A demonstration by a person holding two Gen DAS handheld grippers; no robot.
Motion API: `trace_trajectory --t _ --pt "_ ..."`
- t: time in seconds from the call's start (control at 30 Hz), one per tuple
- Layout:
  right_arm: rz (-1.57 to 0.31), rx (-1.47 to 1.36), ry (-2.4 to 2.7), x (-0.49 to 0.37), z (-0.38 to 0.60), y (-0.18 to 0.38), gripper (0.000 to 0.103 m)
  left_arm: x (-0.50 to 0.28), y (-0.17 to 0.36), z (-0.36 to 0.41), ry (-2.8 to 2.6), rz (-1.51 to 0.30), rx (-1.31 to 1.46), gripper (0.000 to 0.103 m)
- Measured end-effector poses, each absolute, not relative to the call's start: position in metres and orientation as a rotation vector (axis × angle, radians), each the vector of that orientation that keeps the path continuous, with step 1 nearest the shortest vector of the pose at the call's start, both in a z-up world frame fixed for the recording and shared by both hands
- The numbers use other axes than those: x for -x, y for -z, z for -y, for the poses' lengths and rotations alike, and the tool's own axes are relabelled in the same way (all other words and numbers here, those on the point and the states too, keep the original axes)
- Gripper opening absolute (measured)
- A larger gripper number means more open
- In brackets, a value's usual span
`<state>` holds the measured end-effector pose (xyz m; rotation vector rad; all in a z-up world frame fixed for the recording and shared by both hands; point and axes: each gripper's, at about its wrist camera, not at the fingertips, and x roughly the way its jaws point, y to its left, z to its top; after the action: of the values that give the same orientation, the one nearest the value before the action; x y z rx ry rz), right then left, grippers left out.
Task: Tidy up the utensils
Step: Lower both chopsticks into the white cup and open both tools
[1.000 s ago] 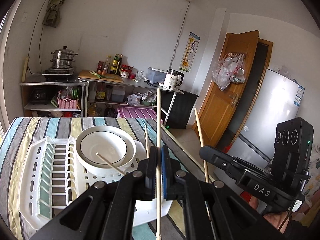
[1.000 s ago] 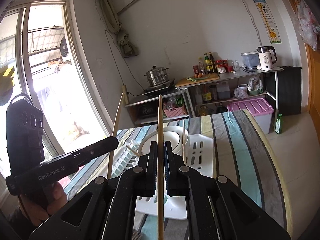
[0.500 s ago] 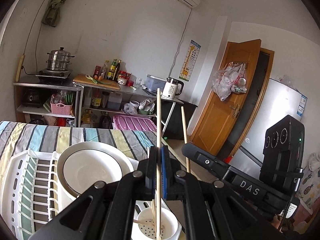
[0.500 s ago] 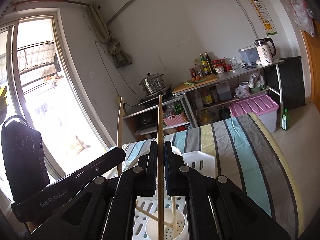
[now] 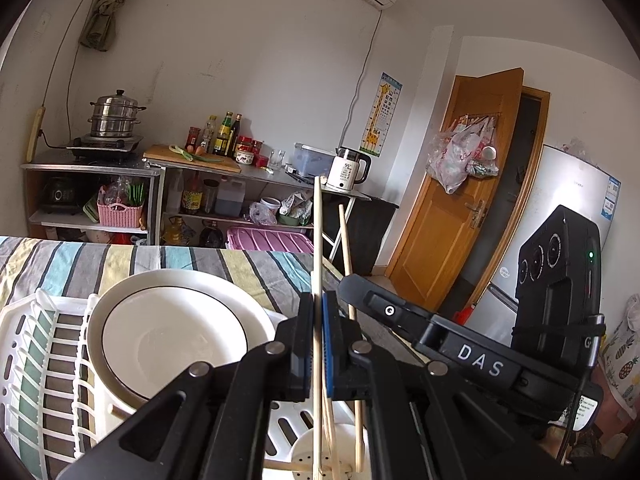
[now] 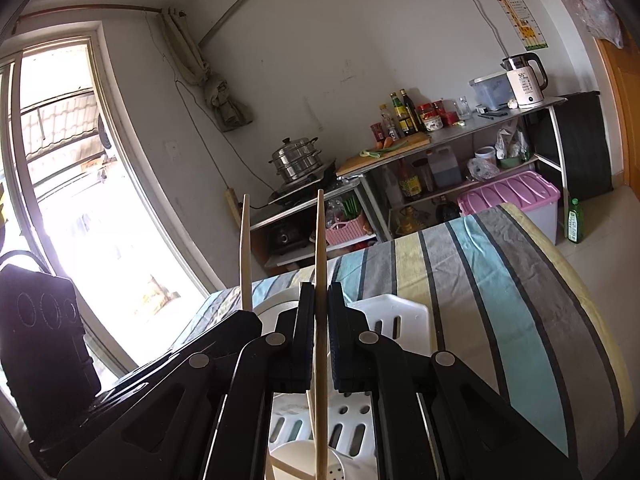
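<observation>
Left gripper (image 5: 318, 332) clamped on pale upright chopstick (image 5: 317, 240), right gripper (image 6: 318, 336) pinching another (image 6: 320, 264), tips seemingly inside white holder (image 5: 308, 454)

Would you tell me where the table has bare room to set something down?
The striped tablecloth lies bare right of the white dish rack, out to the table edge. It is crowded around the bowl and utensil cup, where both grippers hold chopsticks.
</observation>
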<state>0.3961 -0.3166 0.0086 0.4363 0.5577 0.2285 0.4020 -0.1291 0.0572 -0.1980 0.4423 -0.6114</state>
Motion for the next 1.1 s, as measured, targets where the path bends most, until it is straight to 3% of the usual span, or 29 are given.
trace_trajectory --t 1.1 --pt "-0.633 -0.354 -0.192 -0.335 0.305 -0.011 0.007 -0.345 -0.047 0.097 0.537 -0.56 0.167 0.006"
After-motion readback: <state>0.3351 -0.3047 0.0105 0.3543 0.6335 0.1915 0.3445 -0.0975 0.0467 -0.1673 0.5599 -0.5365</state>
